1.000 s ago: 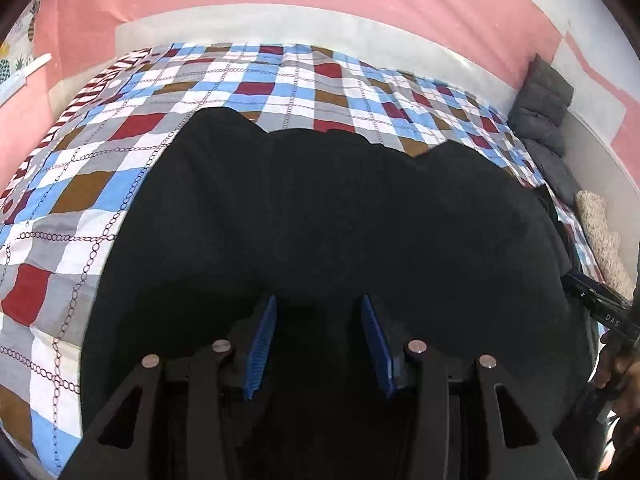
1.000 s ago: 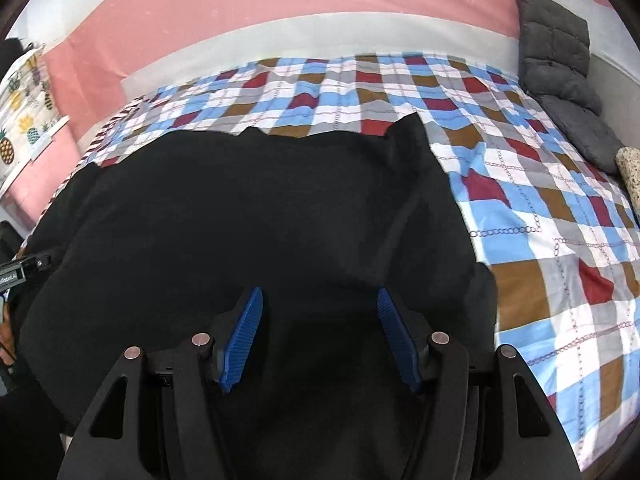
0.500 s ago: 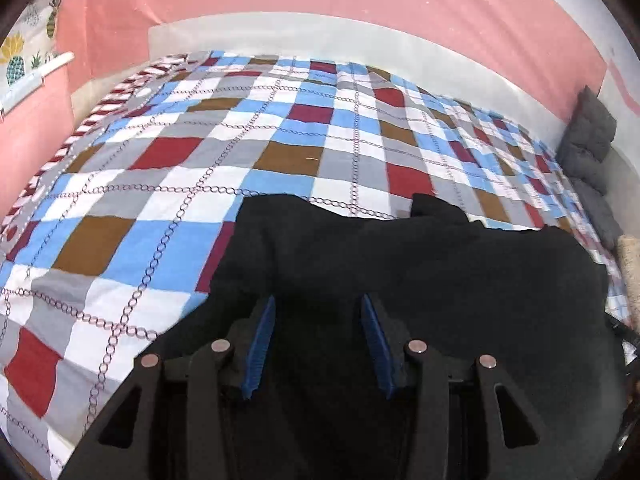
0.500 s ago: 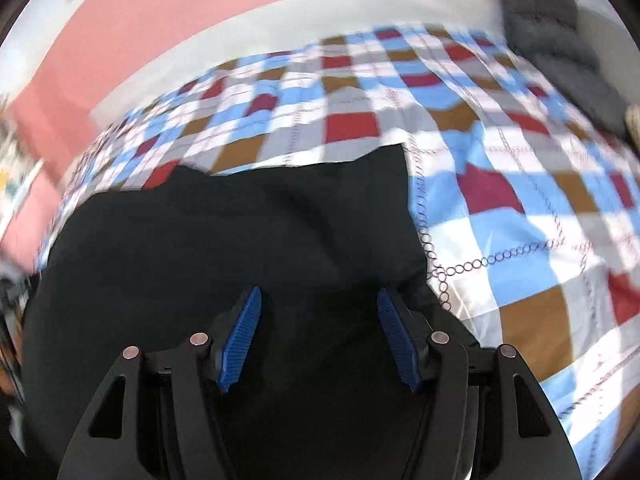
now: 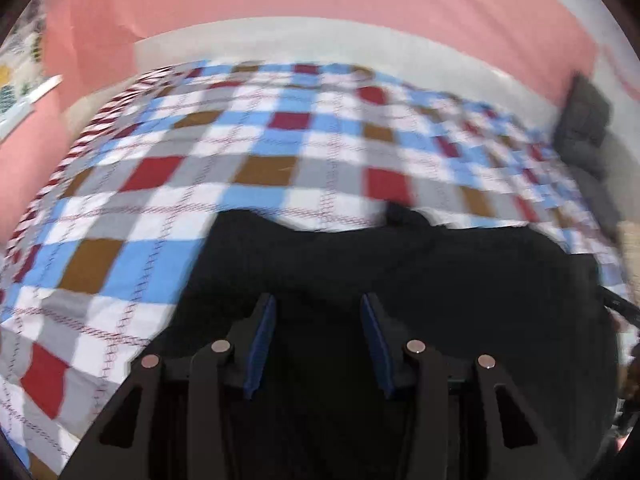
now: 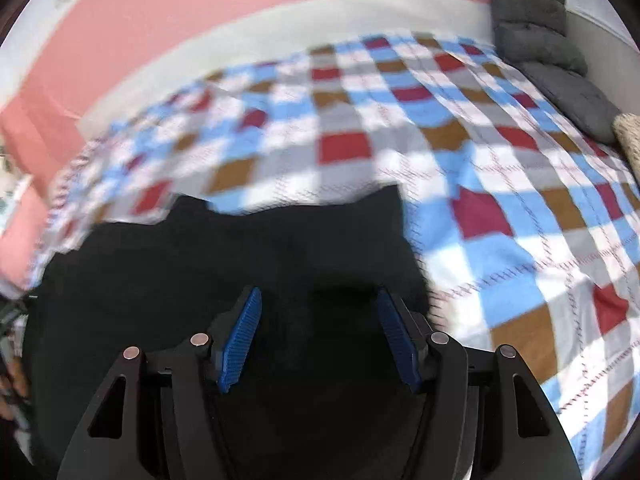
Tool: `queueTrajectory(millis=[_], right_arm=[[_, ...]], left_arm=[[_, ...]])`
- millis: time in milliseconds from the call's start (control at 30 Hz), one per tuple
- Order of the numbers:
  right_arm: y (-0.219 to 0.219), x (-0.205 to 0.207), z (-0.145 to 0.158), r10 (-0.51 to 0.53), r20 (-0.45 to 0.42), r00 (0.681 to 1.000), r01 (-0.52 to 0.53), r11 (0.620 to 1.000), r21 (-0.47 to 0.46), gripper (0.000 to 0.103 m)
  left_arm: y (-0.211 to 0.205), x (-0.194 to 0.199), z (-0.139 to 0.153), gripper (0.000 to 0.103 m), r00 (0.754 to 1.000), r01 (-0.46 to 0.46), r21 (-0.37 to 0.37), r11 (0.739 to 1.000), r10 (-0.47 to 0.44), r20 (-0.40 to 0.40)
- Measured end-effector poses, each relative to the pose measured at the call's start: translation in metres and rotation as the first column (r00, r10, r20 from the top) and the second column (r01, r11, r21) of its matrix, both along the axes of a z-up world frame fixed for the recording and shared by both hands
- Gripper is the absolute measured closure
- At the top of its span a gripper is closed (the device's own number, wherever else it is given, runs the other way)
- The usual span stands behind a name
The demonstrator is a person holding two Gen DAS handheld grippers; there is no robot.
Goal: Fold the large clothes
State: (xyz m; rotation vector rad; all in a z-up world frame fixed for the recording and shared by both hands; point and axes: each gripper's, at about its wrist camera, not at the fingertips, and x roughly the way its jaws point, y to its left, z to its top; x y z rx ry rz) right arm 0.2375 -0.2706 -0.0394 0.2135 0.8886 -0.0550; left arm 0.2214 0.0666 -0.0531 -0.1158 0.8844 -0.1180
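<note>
Black cloth fills your left wrist view: one black garment (image 5: 400, 280) lies on the checked bedspread (image 5: 240, 160), under your left gripper (image 5: 318, 340). Its two blue pads (image 5: 260, 344) stand apart, angled down over the cloth; whether they pinch any, you cannot tell. One grey cushion (image 5: 584, 124) sits far right.

Your right wrist view shows the garment's (image 6: 240, 260) right edge and corner. Your right gripper (image 6: 318, 336) tilts down, pads wider apart; hold on cloth unclear. The cushion (image 6: 536, 20) shows larger here.
</note>
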Motion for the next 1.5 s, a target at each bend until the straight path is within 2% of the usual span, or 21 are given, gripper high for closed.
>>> queueTrajectory(millis=[67, 133, 200, 300, 367, 433, 533, 667, 767, 867, 900, 967, 1000, 1067, 1133, 1233, 1333, 1367, 1400, 1433, 1500], right_arm=[[0.023, 0.004, 0.008, 0.076, 0.021, 0.997, -0.076, 0.997, -0.001, 0.043], [0.046, 0.015, 0.006, 0.146, -0.002, 0.989, -0.146, 0.989, -0.013, 0.043], [0.059, 0.037, -0.014, 0.179, -0.103, 0.978, -0.182, 0.983, -0.019, 0.043], [0.051, 0.058, -0.034, 0.142, -0.152, 0.978, -0.146, 0.989, -0.015, 0.043], [0.042, 0.065, -0.036, 0.113, -0.16, 0.981, -0.113, 0.994, 0.009, 0.043], [0.04, 0.066, -0.035, 0.114, -0.162, 0.98, -0.115, 0.993, 0.004, 0.043], [0.038, 0.055, -0.023, 0.103, -0.141, 0.985, -0.107, 0.994, -0.02, 0.043], [0.011, 0.006, 0.002, 0.086, -0.037, 0.996, -0.086, 0.996, 0.014, 0.043], [-0.021, -0.03, -0.003, 0.033, -0.027, 0.999, -0.032, 0.998, 0.047, 0.043], [-0.055, -0.045, -0.035, -0.05, -0.115, 0.992, 0.055, 0.998, 0.042, 0.043], [-0.068, -0.048, -0.042, -0.059, -0.108, 0.992, 0.073, 0.989, 0.126, 0.043], [-0.071, -0.048, -0.033, -0.093, -0.105, 0.99, 0.107, 0.985, 0.135, 0.043], [-0.064, -0.049, -0.024, -0.097, -0.091, 0.991, 0.105, 0.99, 0.095, 0.043], [-0.054, -0.055, -0.009, -0.075, -0.061, 0.995, 0.079, 0.995, 0.068, 0.043], [-0.045, -0.07, 0.004, -0.041, -0.029, 0.999, 0.044, 0.996, 0.083, 0.043], [-0.037, -0.098, 0.002, -0.031, -0.024, 0.999, 0.033, 0.995, 0.091, 0.043], [-0.041, -0.12, -0.032, -0.061, -0.111, 0.992, 0.065, 0.997, 0.036, 0.043], [-0.047, -0.126, -0.037, -0.071, -0.107, 0.992, 0.078, 0.995, 0.065, 0.043], [-0.057, -0.129, -0.046, -0.101, -0.111, 0.989, 0.116, 0.985, 0.13, 0.043], [-0.062, -0.132, -0.048, -0.119, -0.112, 0.986, 0.137, 0.977, 0.163, 0.043], [-0.059, -0.132, -0.044, -0.128, -0.11, 0.986, 0.144, 0.979, 0.147, 0.044]], left_arm=[[-0.026, 0.001, 0.01, 0.057, 0.997, 0.077, -0.012, 0.997, -0.077, 0.019], [-0.054, 0.008, 0.013, 0.056, 0.989, 0.147, -0.014, 0.989, -0.147, 0.022], [-0.081, 0.023, 0.005, 0.056, 0.98, 0.198, -0.018, 0.98, -0.198, -0.015], [-0.103, 0.045, -0.018, 0.055, 0.976, 0.2, 0.028, 0.979, -0.197, -0.098], [-0.105, 0.053, -0.028, 0.054, 0.978, 0.19, 0.055, 0.98, -0.184, -0.101], [-0.102, 0.057, -0.031, 0.053, 0.979, 0.178, 0.044, 0.983, -0.173, -0.103], [-0.099, 0.052, -0.023, 0.053, 0.98, 0.179, 0.076, 0.981, -0.171, -0.099], [-0.066, 0.028, 0.002, 0.053, 0.99, 0.143, 0.103, 0.984, -0.141, -0.024], [-0.016, 0.006, 0.008, 0.053, 0.999, 0.051, 0.118, 0.992, -0.053, 0.013], [0.035, 0.002, -0.015, 0.056, 0.997, -0.053, 0.126, 0.991, 0.06, -0.053], [0.049, 0.002, -0.022, 0.062, 0.994, -0.07, 0.081, 0.994, 0.076, -0.076], [0.059, -0.003, -0.018, 0.067, 0.992, -0.1, 0.054, 0.994, 0.104, -0.077], [0.058, -0.007, -0.012, 0.067, 0.992, -0.105, 0.057, 0.993, 0.109, -0.065], [0.055, -0.023, 0.001, 0.067, 0.994, -0.102, 0.054, 0.993, 0.104, -0.033], [0.053, -0.046, 0.007, 0.067, 0.997, -0.082, 0.026, 0.996, 0.082, -0.013], [0.06, -0.085, 0.002, 0.062, 0.997, -0.073, 0.011, 0.997, 0.073, 0.0], [0.07, -0.109, -0.02, 0.062, 0.997, -0.08, 0.046, 0.996, 0.08, -0.007], [0.074, -0.112, -0.025, 0.057, 0.996, -0.091, 0.048, 0.995, 0.091, 0.001], [0.077, -0.113, -0.028, 0.043, 0.993, -0.115, 0.067, 0.991, 0.115, -0.003], [0.084, -0.111, -0.031, 0.04, 0.988, -0.148, 0.051, 0.988, 0.15, -0.025], [0.096, -0.11, -0.032, 0.039, 0.98, -0.189, -0.031, 0.981, 0.187, -0.062]])
